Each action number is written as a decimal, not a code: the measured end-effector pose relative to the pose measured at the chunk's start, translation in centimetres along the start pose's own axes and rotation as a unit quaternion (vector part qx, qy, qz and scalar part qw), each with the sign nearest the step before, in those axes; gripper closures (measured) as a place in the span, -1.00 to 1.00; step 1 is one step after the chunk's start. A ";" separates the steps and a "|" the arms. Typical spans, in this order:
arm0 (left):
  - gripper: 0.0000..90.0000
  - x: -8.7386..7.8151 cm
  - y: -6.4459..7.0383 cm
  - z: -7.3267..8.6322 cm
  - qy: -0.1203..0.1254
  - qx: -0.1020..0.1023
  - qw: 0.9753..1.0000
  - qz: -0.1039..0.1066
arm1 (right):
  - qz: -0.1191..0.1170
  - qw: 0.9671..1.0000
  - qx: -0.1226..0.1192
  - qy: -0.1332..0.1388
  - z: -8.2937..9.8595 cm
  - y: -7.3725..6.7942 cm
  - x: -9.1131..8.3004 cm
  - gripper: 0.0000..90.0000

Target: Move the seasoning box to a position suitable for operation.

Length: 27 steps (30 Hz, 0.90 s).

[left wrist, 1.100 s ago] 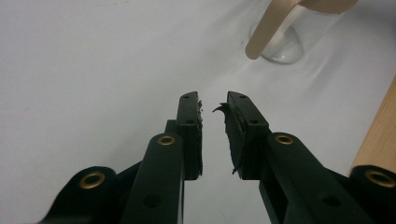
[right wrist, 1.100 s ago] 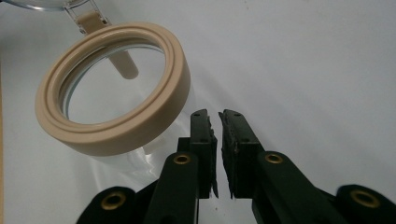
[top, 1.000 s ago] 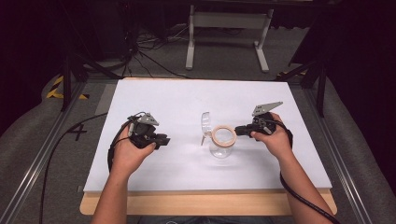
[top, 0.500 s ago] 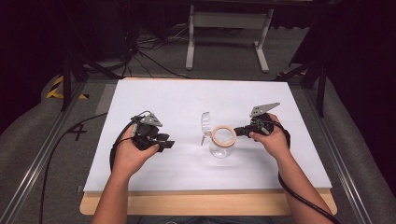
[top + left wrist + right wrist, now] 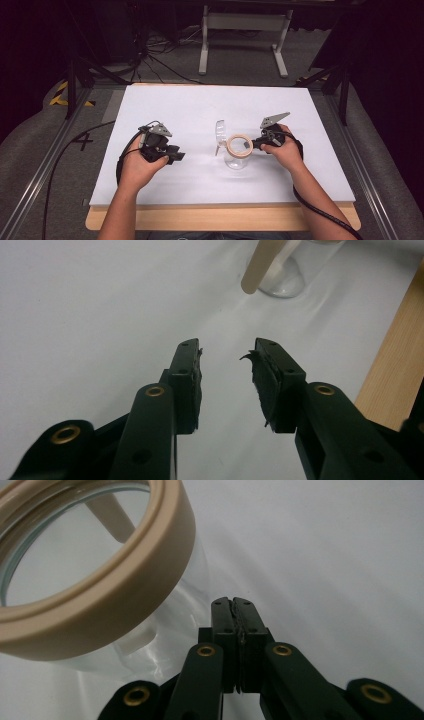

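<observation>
A clear glass jar (image 5: 235, 161) with a beige ring (image 5: 239, 146) around its mouth stands mid-table, and its clear lid (image 5: 220, 131) is flipped up at the left. My right gripper (image 5: 253, 145) is shut with nothing between its jaws, its tips close beside the ring on the jar's right. In the right gripper view the shut tips (image 5: 234, 605) sit just below the beige ring (image 5: 125, 590). My left gripper (image 5: 179, 156) rests to the jar's left, open and empty. In the left gripper view its jaws (image 5: 225, 352) point toward the jar's base (image 5: 282, 282).
A white mat (image 5: 200, 105) covers the table, with a wooden edge (image 5: 225, 220) along the near side. A cable (image 5: 320, 210) trails from the right gripper across the near right. Dark floor, cables and a metal stand (image 5: 242, 30) lie beyond the far edge.
My right gripper has edged slightly left toward the jar's ring. The left gripper has shifted a little right and nearer. The jar has stayed put.
</observation>
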<state>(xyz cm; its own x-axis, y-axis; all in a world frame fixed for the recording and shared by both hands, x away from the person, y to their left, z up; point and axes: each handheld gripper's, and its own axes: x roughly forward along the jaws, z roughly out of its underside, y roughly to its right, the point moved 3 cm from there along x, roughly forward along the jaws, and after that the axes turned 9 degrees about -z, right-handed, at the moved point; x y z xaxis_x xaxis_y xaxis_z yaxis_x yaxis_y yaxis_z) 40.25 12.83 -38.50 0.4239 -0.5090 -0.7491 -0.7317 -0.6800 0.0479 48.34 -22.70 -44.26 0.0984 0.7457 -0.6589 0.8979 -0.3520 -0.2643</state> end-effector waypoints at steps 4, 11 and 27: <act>0.43 0.1 0.0 0.1 0.000 -0.001 1.000 -0.001 | -0.001 1.000 0.000 -0.003 0.0 0.2 0.2 0.99; 0.41 0.1 -0.2 0.2 0.000 -0.003 1.000 -0.001 | -0.003 1.000 0.006 -0.007 0.2 0.1 0.2 1.00; 0.42 0.8 -0.5 -0.8 0.007 0.002 1.000 0.013 | -0.017 0.999 -0.014 -0.032 0.4 -2.2 0.6 1.00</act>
<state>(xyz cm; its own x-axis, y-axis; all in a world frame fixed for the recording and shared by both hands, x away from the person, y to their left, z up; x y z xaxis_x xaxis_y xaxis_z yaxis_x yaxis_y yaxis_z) 41.40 12.38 -38.60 0.4123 -0.5330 -0.7388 -0.7440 -0.6650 0.0646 46.26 -21.73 -44.31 0.0415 0.7195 -0.6933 0.9119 -0.3108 -0.2679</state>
